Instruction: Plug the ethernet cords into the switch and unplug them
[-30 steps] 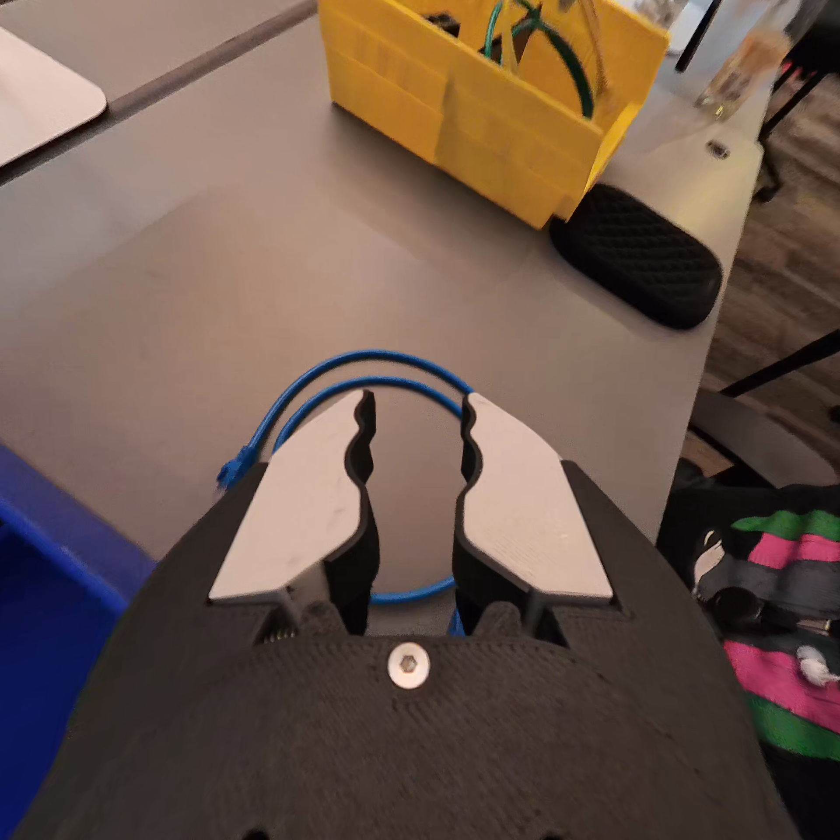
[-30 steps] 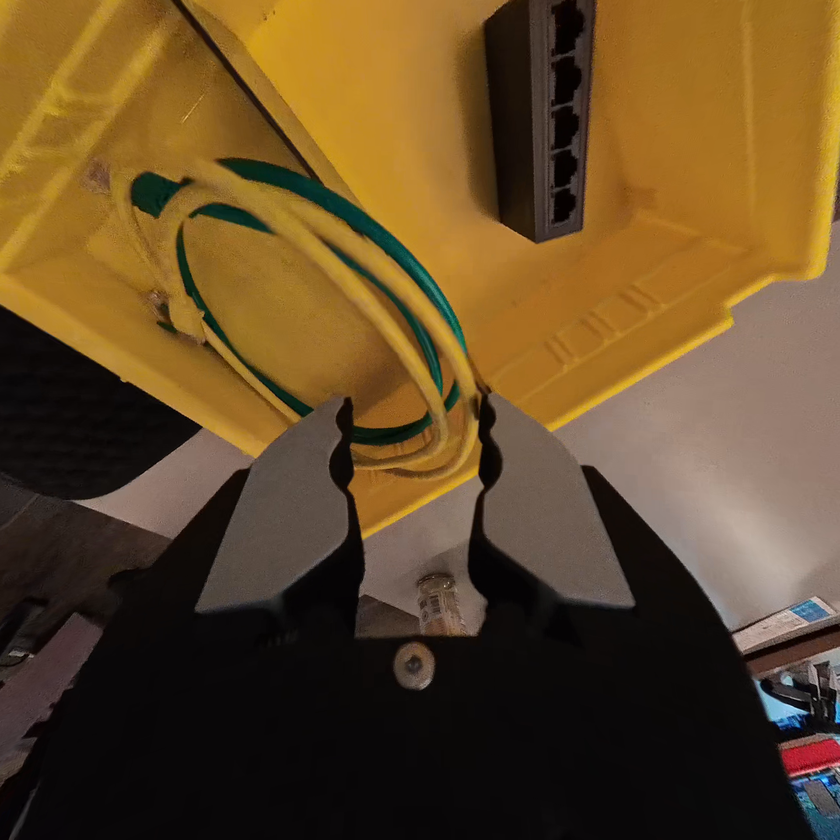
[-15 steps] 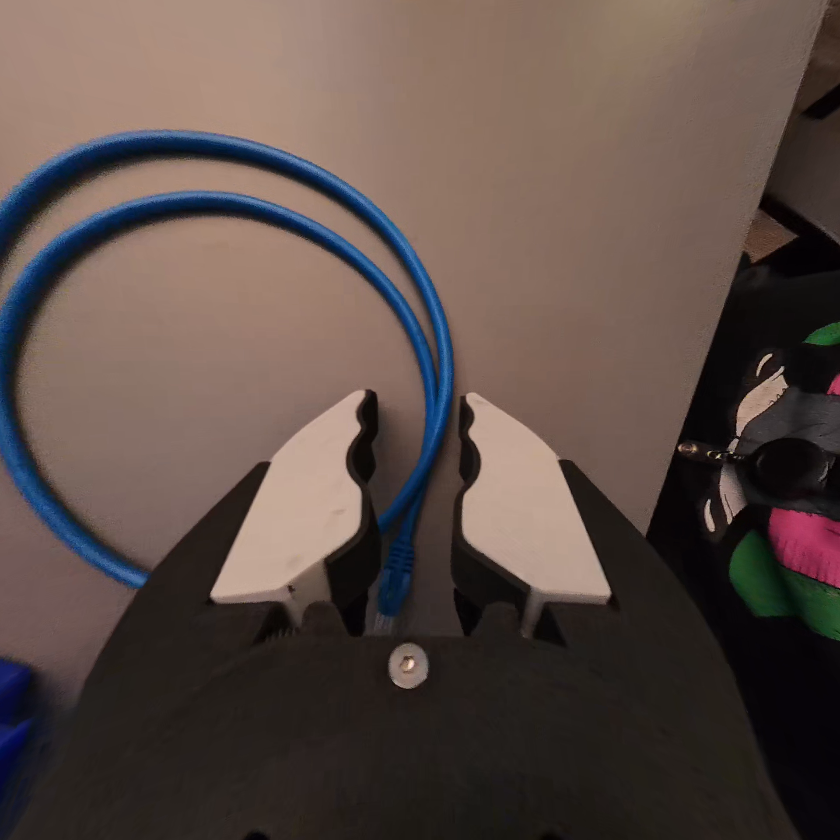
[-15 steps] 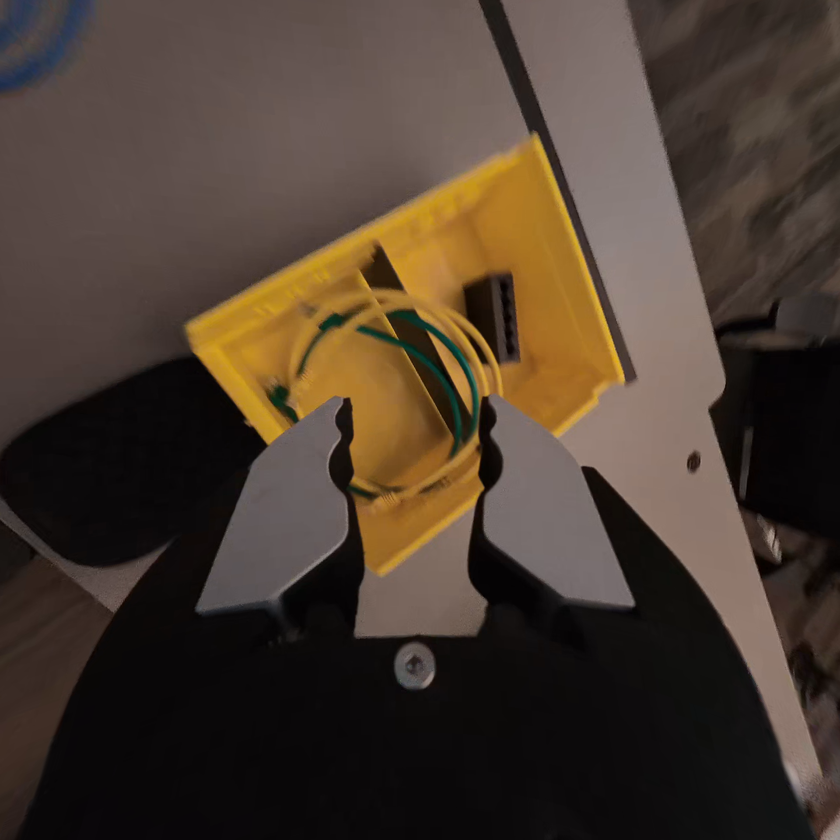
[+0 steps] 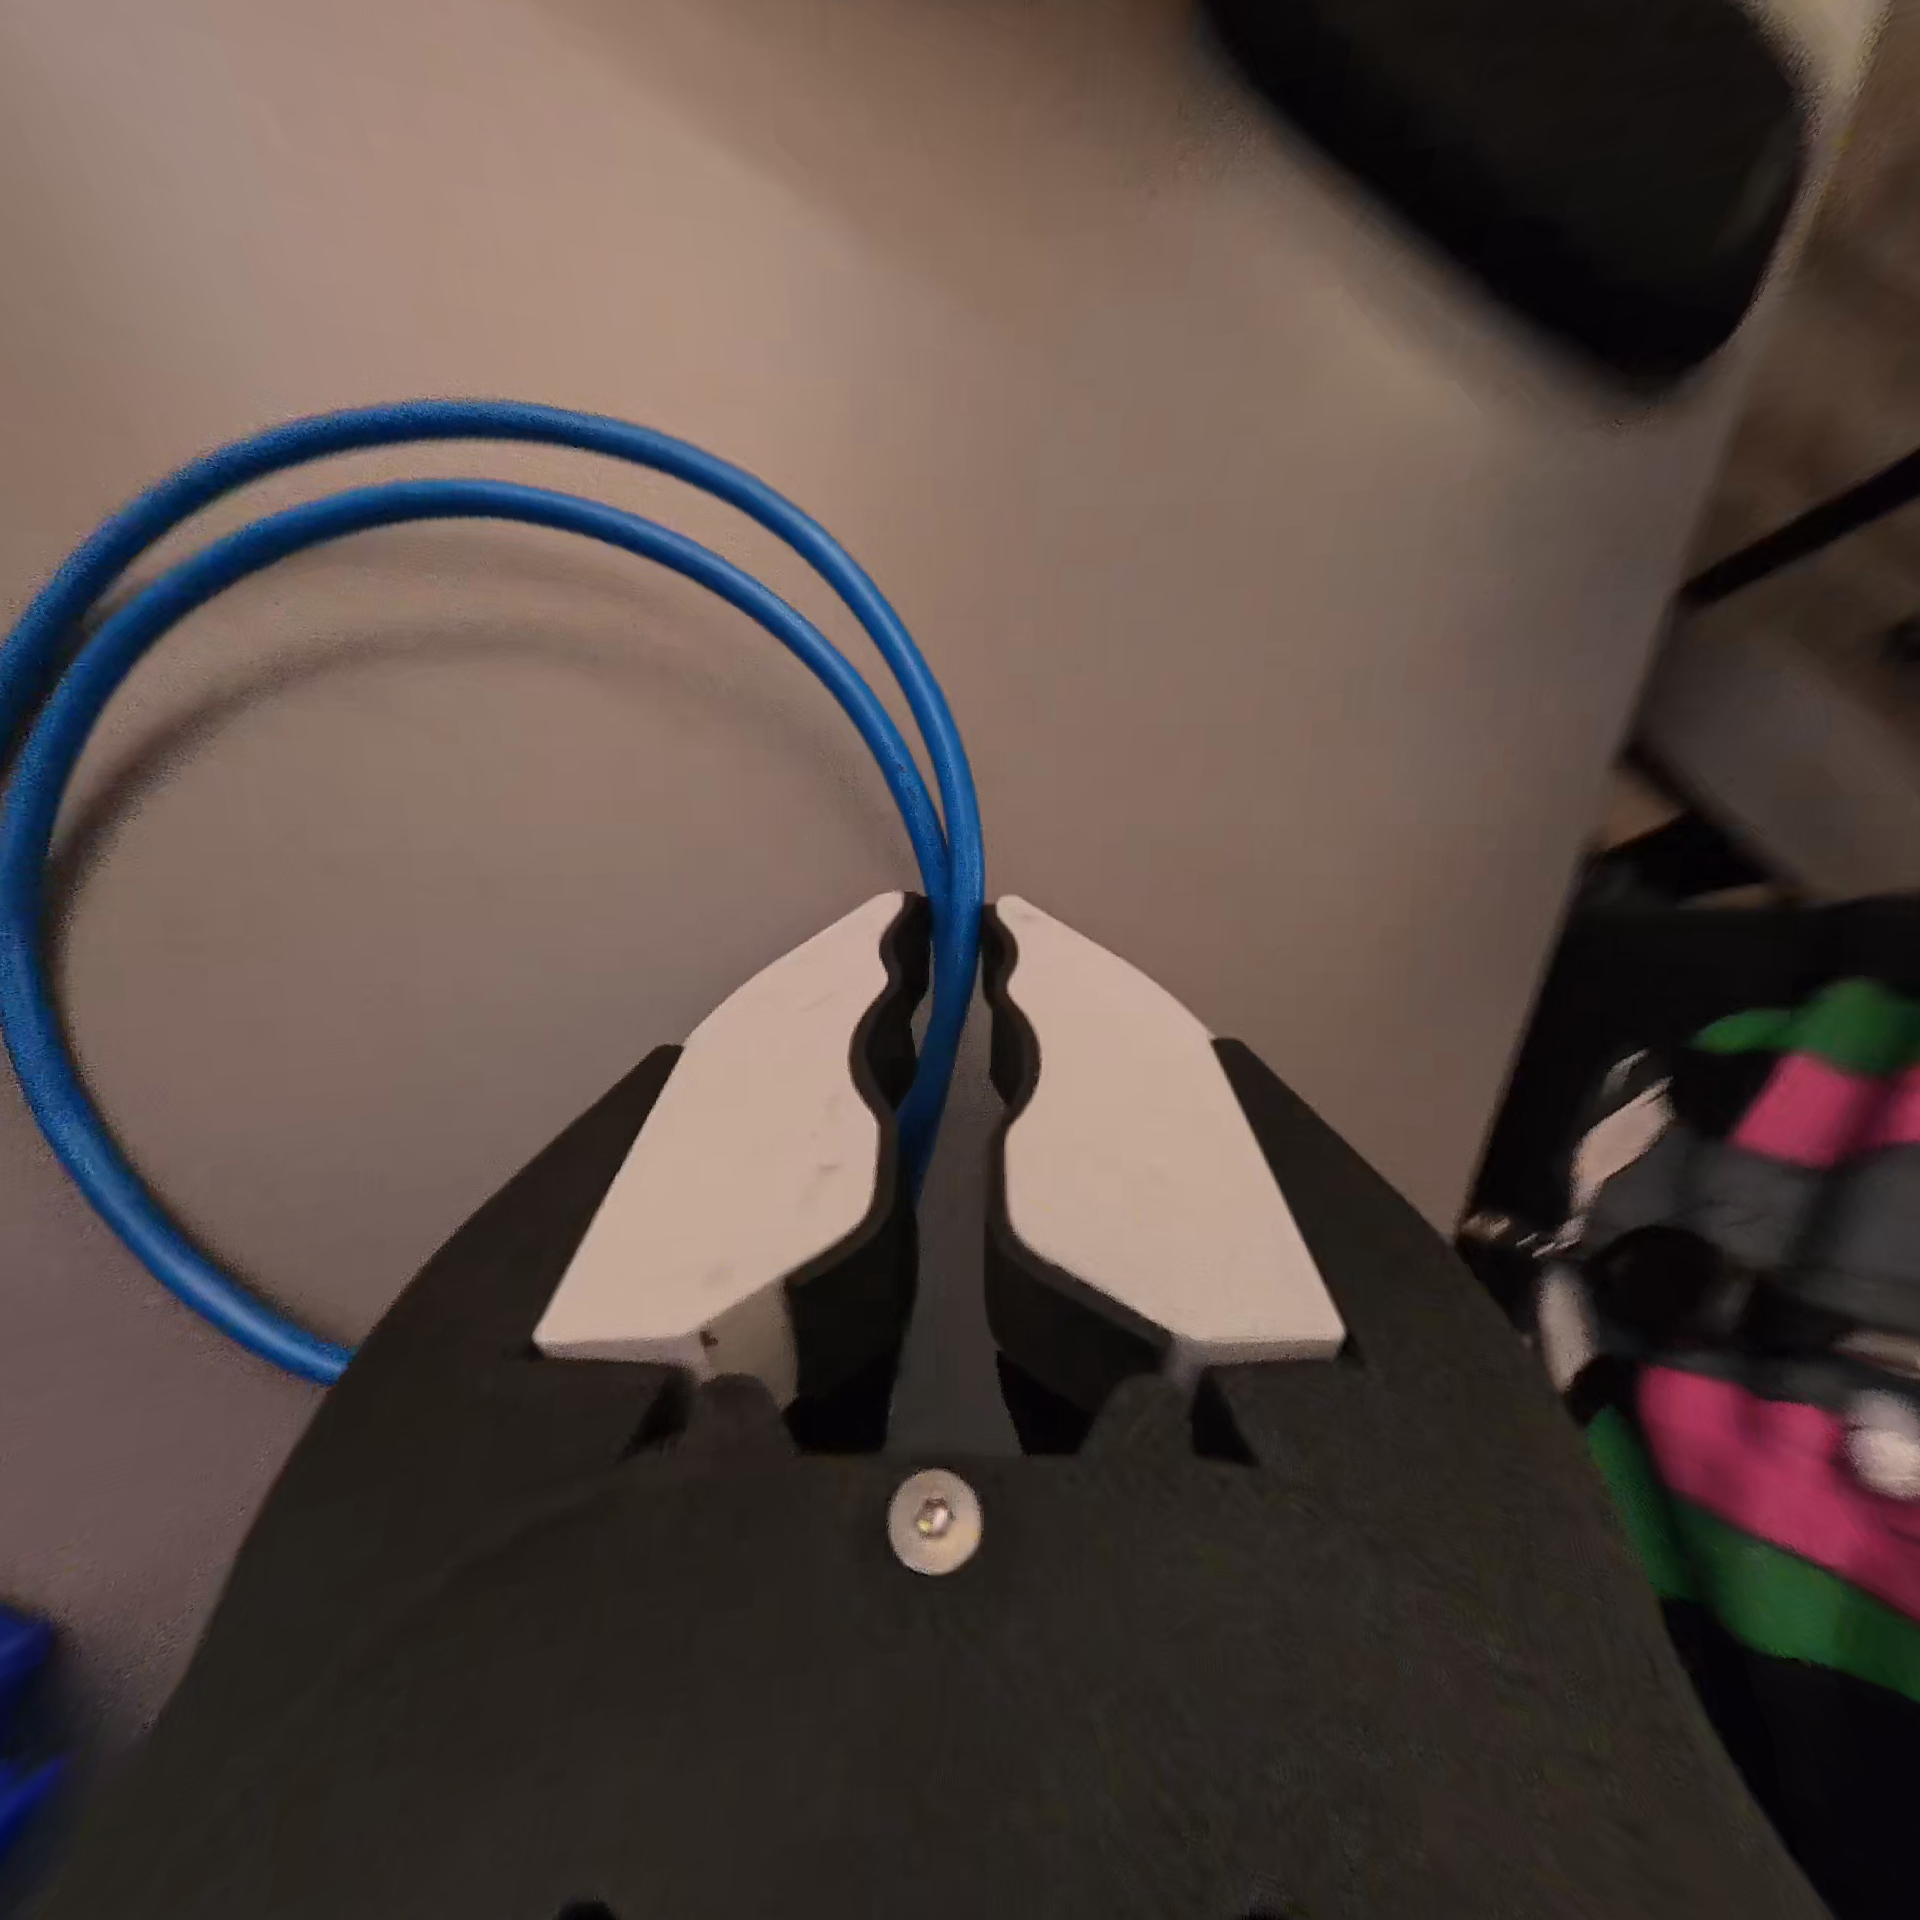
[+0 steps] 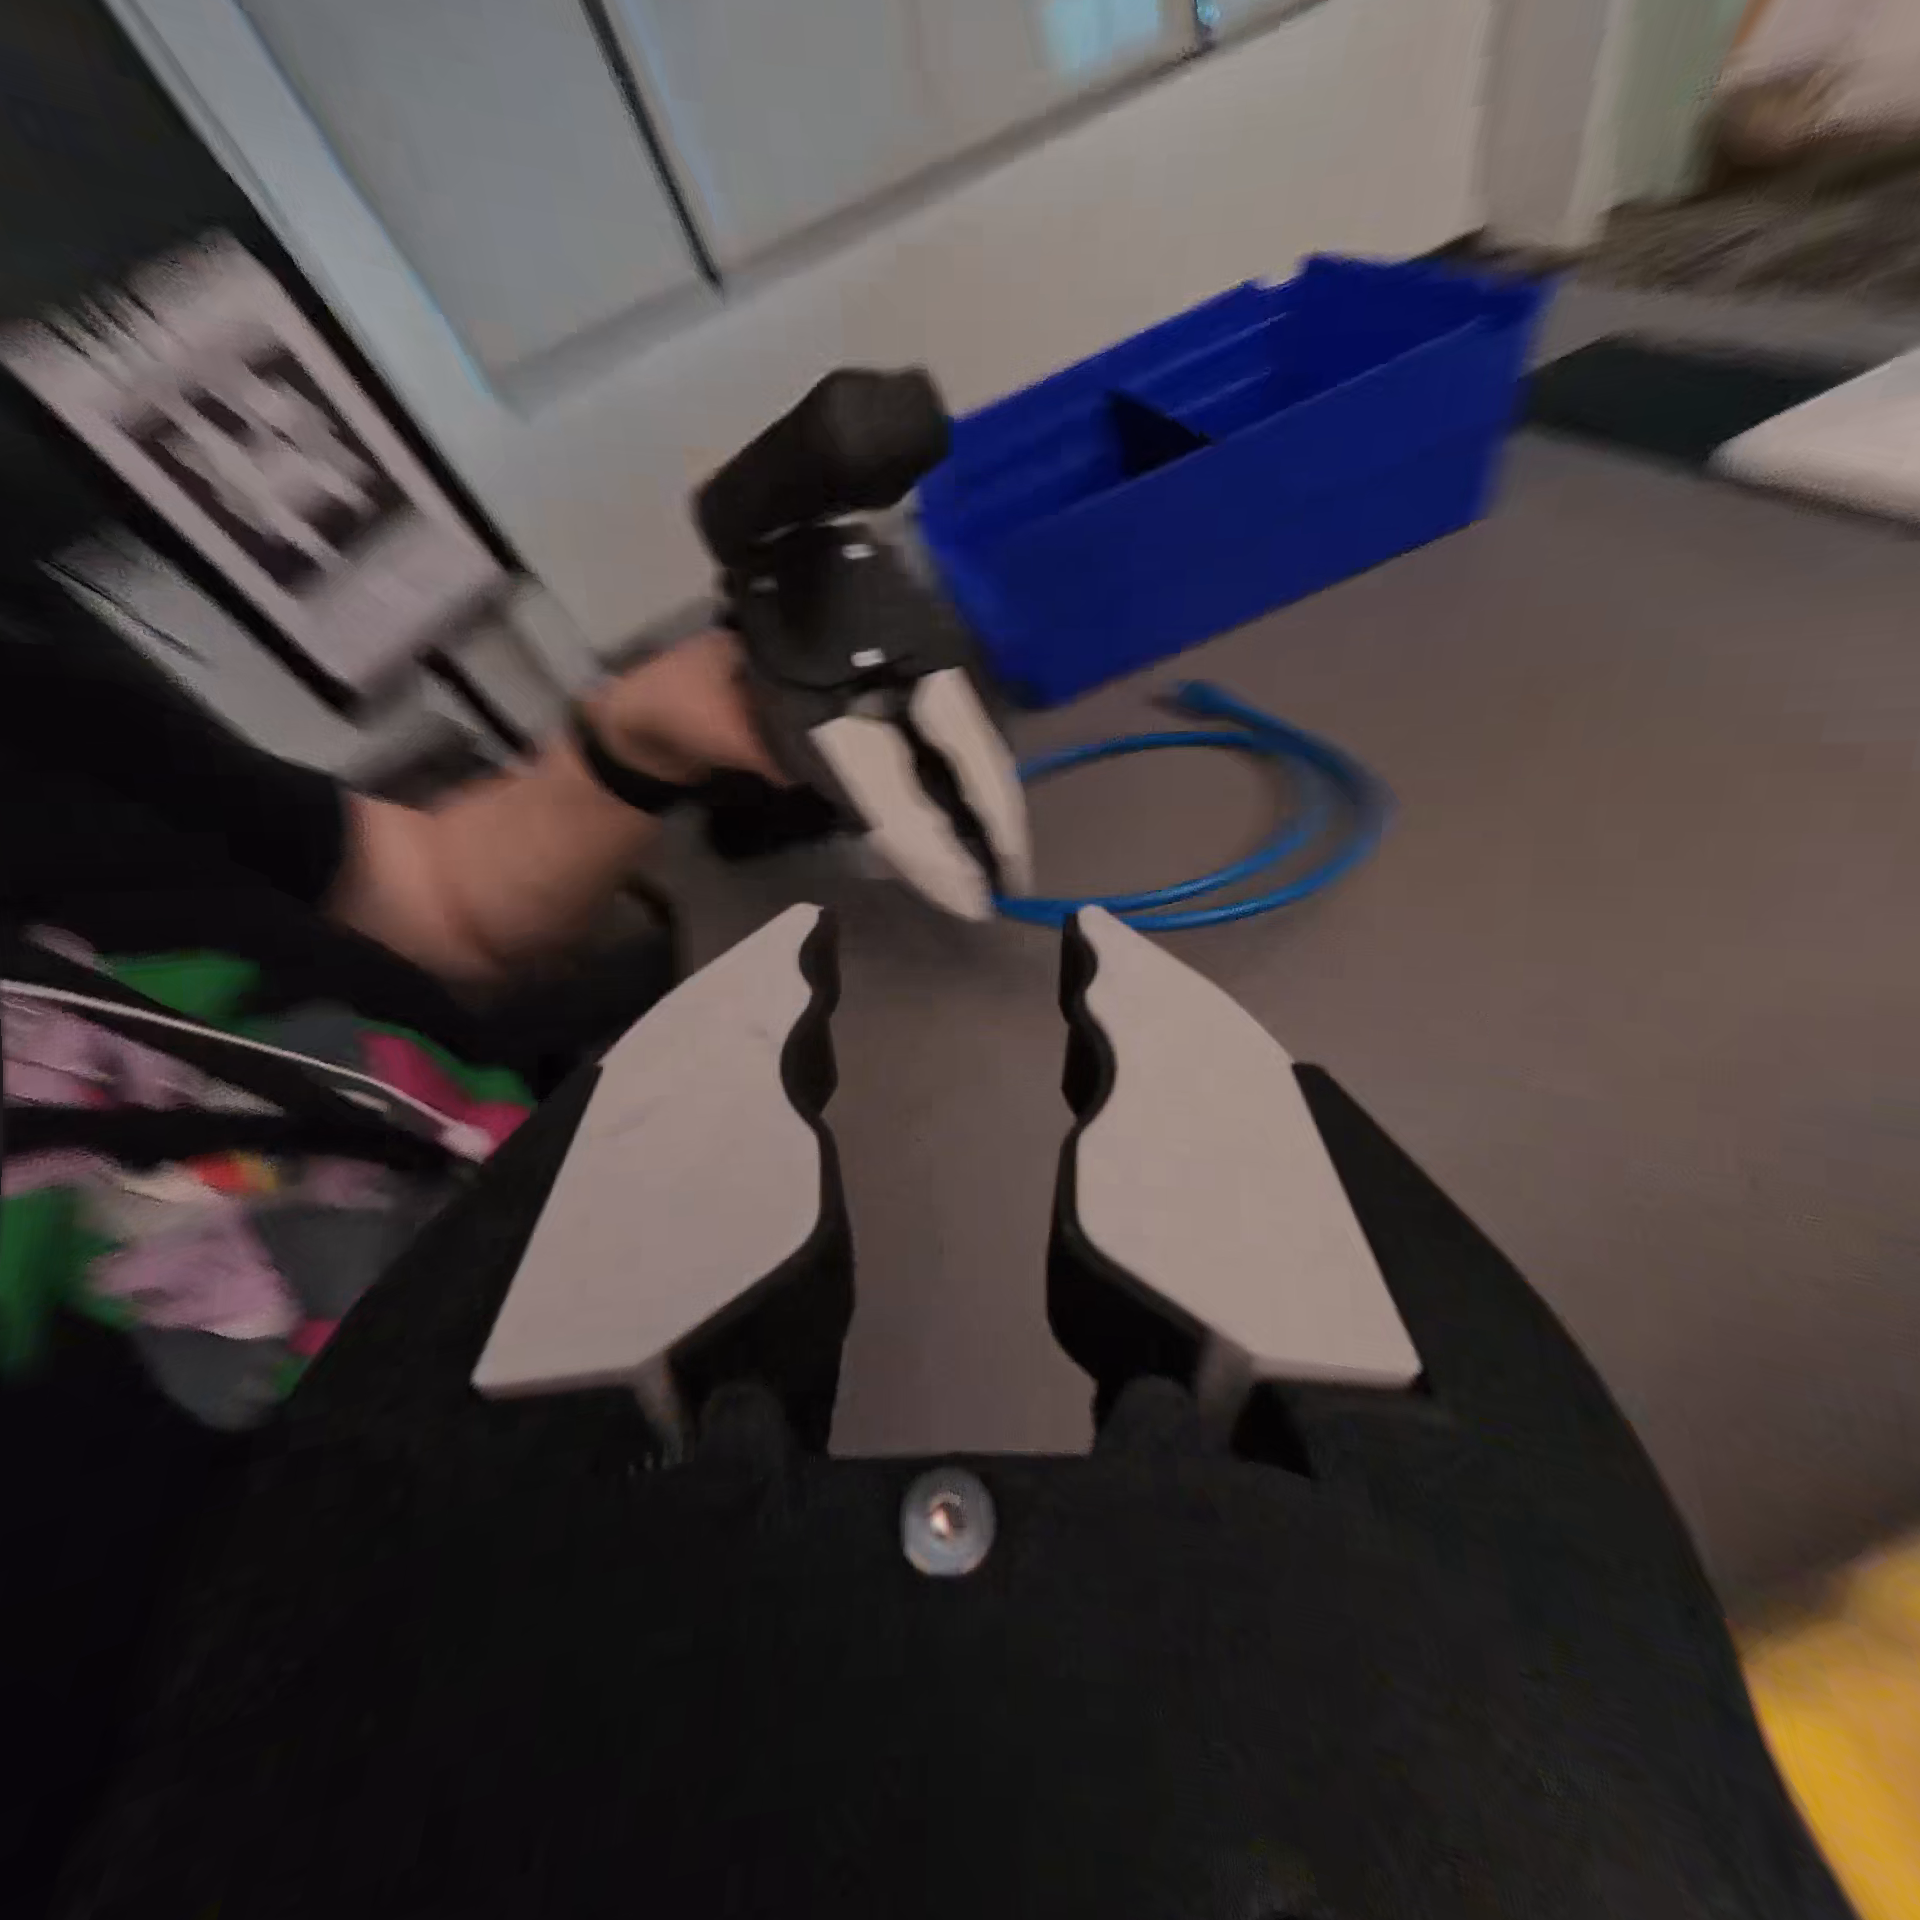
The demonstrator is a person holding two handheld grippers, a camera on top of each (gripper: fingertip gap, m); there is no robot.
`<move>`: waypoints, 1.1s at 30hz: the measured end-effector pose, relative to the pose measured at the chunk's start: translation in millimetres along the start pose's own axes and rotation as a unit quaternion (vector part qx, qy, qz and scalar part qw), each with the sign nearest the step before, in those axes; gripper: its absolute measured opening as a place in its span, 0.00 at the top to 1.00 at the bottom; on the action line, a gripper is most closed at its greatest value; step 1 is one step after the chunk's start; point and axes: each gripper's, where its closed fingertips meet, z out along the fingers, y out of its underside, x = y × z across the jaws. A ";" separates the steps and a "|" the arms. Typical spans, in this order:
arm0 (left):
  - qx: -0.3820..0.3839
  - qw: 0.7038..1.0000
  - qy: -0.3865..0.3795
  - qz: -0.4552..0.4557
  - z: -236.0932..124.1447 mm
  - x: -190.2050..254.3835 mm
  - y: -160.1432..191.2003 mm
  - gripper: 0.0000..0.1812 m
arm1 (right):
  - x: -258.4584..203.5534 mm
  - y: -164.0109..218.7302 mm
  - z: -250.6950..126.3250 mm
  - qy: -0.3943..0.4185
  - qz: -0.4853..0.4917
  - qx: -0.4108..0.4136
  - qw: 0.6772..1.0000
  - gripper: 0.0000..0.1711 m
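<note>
A coiled blue ethernet cord [image 5: 540, 488] lies on the grey table [image 5: 1247, 623]. My left gripper [image 5: 951, 909] is shut on the cord near one end; the plug is hidden between the fingers. The right wrist view shows the same cord [image 6: 1288, 831] and the left gripper [image 6: 977, 894] pinching it just above the table. My right gripper [image 6: 945, 925] is open and empty, a little short of the left gripper's tips. The switch is not in view.
A blue bin [image 6: 1247, 499] stands behind the cord. A black textured pad [image 5: 1538, 156] lies at the table's far right. A yellow bin corner [image 6: 1849, 1745] shows at lower right. A person's hand [image 6: 665, 717] and striped clothing [image 5: 1787, 1351] are at the table's edge. Tip to tip, the grippers are about 15 centimeters apart.
My left gripper has closed on the blue cord and lifted it slightly. My right gripper has swung away from the yellow bin and now faces the left gripper and the blue cord.
</note>
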 end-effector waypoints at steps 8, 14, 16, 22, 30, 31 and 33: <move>0.151 0.983 0.099 -0.037 -36.5 20.9 -57.1 0.96 | 15.6 23.8 85.4 -0.159 0.301 0.157 0.927 0.72; 0.166 0.978 0.128 -0.007 -30.0 42.1 -61.3 0.95 | 8.5 -0.3 94.4 -0.225 0.297 0.190 0.908 0.87; 0.161 0.979 0.122 -0.002 -29.2 44.6 -60.1 0.83 | 1.7 -9.0 87.6 -0.257 0.301 0.184 0.900 0.92; 0.246 0.963 0.109 -0.004 -77.1 45.8 -58.8 0.73 | -27.7 -87.6 23.1 -0.178 0.086 0.104 0.975 0.92; 0.214 0.974 0.065 -0.028 -94.2 31.7 -14.3 0.75 | 55.6 -124.3 -141.8 0.316 -0.141 -0.140 0.928 0.92; 0.213 0.975 0.062 -0.032 -94.5 30.4 -11.6 0.75 | 66.8 -111.5 -150.7 0.335 -0.127 -0.174 0.917 0.92; 0.214 0.974 0.059 -0.036 -95.0 28.6 -8.5 0.75 | 92.5 -76.7 -158.0 0.361 -0.090 -0.238 0.897 0.92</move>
